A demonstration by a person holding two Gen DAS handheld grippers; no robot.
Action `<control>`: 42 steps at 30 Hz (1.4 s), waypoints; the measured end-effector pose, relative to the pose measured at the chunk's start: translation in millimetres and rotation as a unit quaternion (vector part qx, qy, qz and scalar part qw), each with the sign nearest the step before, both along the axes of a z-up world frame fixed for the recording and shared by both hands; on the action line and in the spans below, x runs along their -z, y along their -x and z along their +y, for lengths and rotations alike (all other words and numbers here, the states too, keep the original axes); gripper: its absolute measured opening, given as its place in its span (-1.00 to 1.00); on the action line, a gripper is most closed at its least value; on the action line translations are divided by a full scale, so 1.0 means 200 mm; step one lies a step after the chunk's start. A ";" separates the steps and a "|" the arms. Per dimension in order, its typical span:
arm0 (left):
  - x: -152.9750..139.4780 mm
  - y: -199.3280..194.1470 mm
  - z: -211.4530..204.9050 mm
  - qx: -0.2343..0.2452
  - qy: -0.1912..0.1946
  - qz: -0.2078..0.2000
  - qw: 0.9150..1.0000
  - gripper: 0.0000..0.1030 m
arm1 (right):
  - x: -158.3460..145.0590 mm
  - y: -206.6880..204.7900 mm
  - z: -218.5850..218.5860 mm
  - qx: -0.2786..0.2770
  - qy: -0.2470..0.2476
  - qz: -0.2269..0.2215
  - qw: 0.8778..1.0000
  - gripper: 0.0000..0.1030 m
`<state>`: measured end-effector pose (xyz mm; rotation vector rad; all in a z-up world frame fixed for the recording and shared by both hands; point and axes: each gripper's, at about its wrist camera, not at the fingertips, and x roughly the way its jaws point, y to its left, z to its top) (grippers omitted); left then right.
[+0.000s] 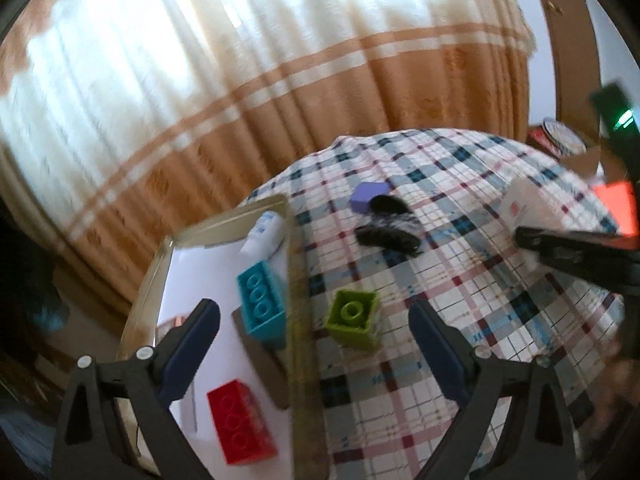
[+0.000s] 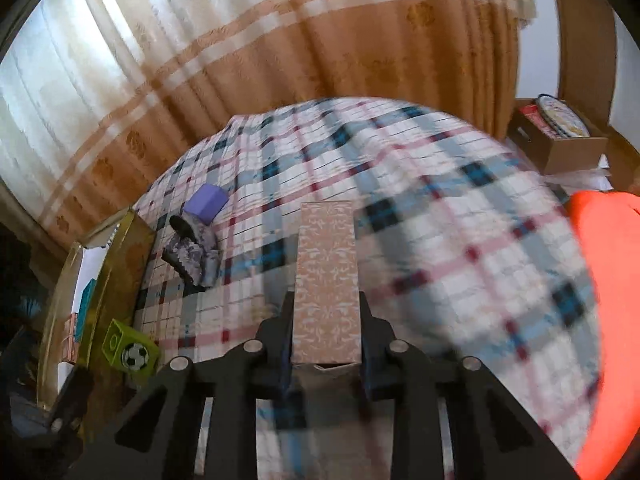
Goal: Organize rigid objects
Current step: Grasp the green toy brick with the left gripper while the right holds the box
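While the right gripper (image 2: 326, 344) is clamped on a long pink patterned box (image 2: 326, 280), that box runs straight out ahead between the two fingers, its long axis in line with them and its far end pointing across the plaid tablecloth (image 2: 440, 200) toward the curtain (image 2: 360, 32). Its near end sits deep between the pads, which press on its two long sides.

The left gripper (image 1: 316, 316) stands wide apart with nothing between its fingers, hanging over the near edge of the gold-rimmed tray (image 1: 298, 320). Taking that tray as the landmark: a red building block (image 1: 240, 426) lies inside it nearest the fingers, a teal block (image 1: 260, 304) further in against the tray's right rim, and a small white-and-blue bottle (image 1: 264, 234) lies tilted at its far corner. Just outside the right rim, on the cloth, sits a green block (image 1: 354, 318), hollow side up in the left wrist view; from the right wrist view a football picture shows on one face. Beyond it, further from the tray, lies a black-and-grey speckled object, too blurred to name (image 1: 390, 224), touching a purple block (image 1: 368, 198) behind it.
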<state>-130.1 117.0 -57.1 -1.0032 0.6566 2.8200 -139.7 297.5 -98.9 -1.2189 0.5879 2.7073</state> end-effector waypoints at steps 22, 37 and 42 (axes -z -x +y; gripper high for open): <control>0.25 0.17 0.22 -0.037 -0.036 -0.153 0.987 0.91 | -0.13 -0.28 0.11 0.032 -0.001 0.047 0.998 -0.45; 0.26 0.21 0.22 -0.072 -0.039 -0.135 0.987 0.91 | -0.12 -0.34 0.17 0.042 0.005 0.053 0.998 -0.45; 0.27 0.26 0.24 -0.080 -0.046 -0.132 0.987 0.82 | -0.11 -0.33 0.17 0.036 0.011 0.050 0.998 -0.45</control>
